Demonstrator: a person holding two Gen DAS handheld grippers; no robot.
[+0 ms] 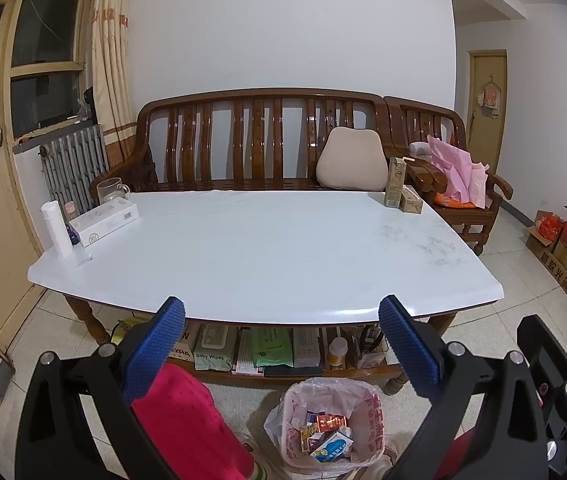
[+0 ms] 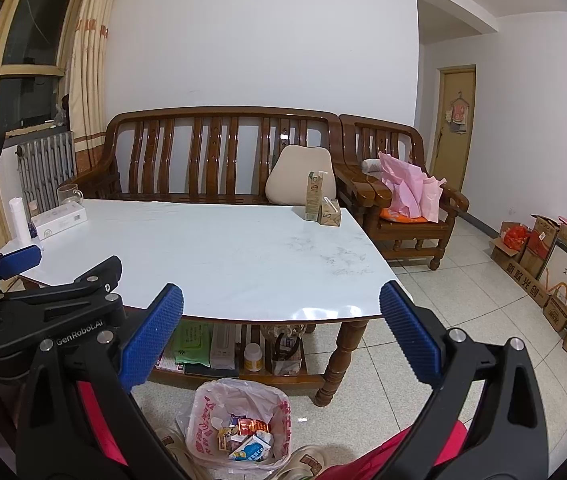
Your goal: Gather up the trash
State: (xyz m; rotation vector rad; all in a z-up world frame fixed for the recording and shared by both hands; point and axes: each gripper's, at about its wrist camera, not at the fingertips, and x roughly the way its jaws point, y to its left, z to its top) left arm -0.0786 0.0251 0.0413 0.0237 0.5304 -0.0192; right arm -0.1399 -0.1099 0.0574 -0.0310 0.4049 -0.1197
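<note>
Both claws, left claw [image 1: 281, 344] and right claw [image 2: 281, 340], are hanging wide open and empty at the near edge of the counter [image 1: 267, 256]. Below them the bin [image 1: 329, 424], lined with a plastic bag, is already holding small cartons. Two drink cartons [image 2: 321, 204] are waiting at the far right corner of the counter. Judging by this, the right claw is facing a long reach to grasp one.
</note>
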